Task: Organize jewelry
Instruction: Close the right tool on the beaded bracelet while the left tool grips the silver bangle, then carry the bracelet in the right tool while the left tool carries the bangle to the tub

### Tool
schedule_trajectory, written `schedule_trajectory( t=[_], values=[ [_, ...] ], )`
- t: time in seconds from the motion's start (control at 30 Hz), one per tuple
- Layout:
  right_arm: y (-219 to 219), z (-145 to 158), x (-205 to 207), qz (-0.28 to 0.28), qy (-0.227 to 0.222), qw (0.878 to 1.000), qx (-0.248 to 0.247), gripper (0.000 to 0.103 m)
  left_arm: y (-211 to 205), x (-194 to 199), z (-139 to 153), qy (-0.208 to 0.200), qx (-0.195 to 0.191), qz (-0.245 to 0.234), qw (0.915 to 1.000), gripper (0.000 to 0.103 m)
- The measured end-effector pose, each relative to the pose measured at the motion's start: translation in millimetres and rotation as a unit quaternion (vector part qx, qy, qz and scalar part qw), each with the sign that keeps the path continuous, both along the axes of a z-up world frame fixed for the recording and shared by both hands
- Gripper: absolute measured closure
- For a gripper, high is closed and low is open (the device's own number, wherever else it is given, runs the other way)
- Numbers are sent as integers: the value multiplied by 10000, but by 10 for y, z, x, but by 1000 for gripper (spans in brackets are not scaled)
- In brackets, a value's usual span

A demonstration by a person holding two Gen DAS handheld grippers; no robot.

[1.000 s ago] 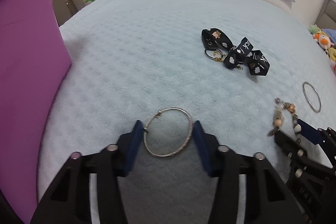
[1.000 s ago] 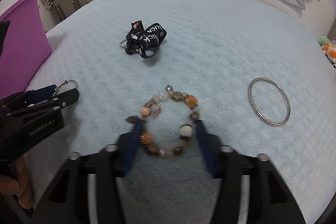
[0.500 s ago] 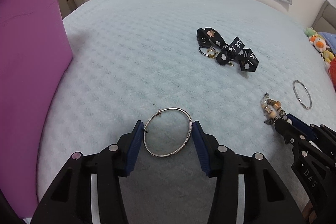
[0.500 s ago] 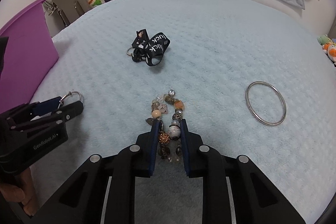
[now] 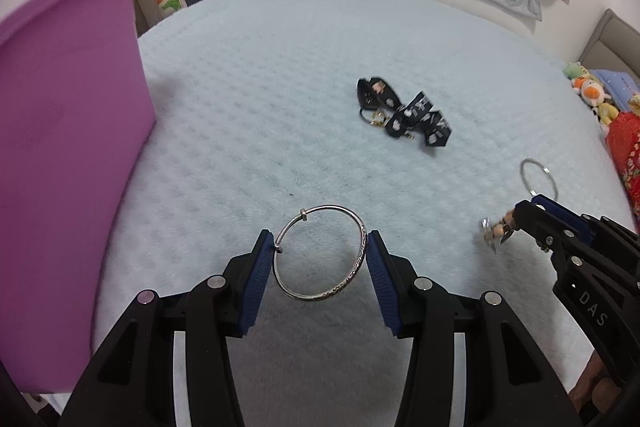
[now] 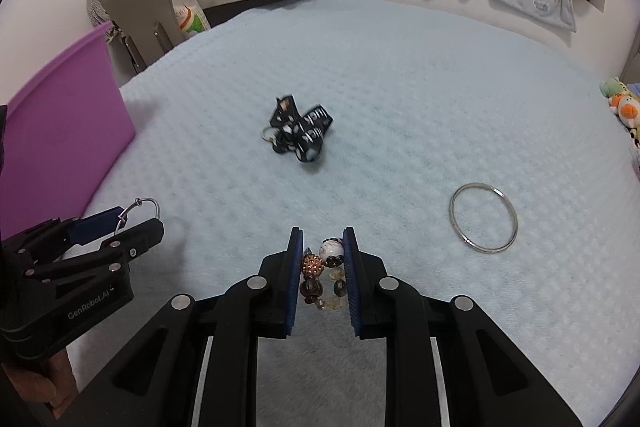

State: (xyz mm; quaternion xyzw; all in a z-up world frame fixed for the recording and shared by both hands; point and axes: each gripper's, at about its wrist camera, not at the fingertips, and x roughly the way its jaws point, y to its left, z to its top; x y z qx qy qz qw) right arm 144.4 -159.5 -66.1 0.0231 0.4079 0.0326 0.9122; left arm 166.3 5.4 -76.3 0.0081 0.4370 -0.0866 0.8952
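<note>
**A:** ok so what's laid out here? The bed [image 5: 280, 75] is covered in a pale blue blanket, and a purple bin [image 5: 60, 131] is parked along its left edge.

**B:** Yep, and that bin is probably where everything gets dropped. It's sat closest to the left gripper [image 5: 322, 255], so that hand is judged to have the shorter trip. Plenty of bare blanket is left between the two.

**A:** What's being carried?

**B:** A silver bangle [image 5: 320, 253] is clamped across its width between the left jaws, its ring facing the camera. The beaded bracelet [image 6: 326, 273] is squeezed flat in the right gripper [image 6: 322, 259], strands running along the jaws, so those jaws are clenched on it too.

**A:** And what's left lying around?

**B:** A black lanyard with a key ring [image 6: 298, 137] is bunched mid-bed, well ahead of both hands. A plain metal ring [image 6: 483, 218] is lying flat off to the right, nearer the right hand. Neither is touched.
</note>
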Motion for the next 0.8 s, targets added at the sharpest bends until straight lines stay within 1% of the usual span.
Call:
schedule_trajectory(
  t=[0.27, 0.3, 0.33, 0.53, 0.8],
  values=[
    [110, 391, -188, 66, -297, 9995, 57, 85, 108, -240, 399, -263, -109, -5, 9996, 57],
    [122, 434, -209, 75, -334, 9994, 63, 86, 125, -280, 459, -310, -123, 0, 9994, 57],
    [134, 476, -226, 79, -368, 9993, 64, 92, 141, -304, 514, -346, -136, 4, 9993, 57],
    [273, 720, -383, 201, -530, 9984, 76, 92, 289, -518, 826, -595, -215, 59, 9980, 57],
    [346, 932, -545, 287, -643, 9972, 231, 92, 522, -708, 1076, -754, -236, 224, 9966, 57]
  ],
)
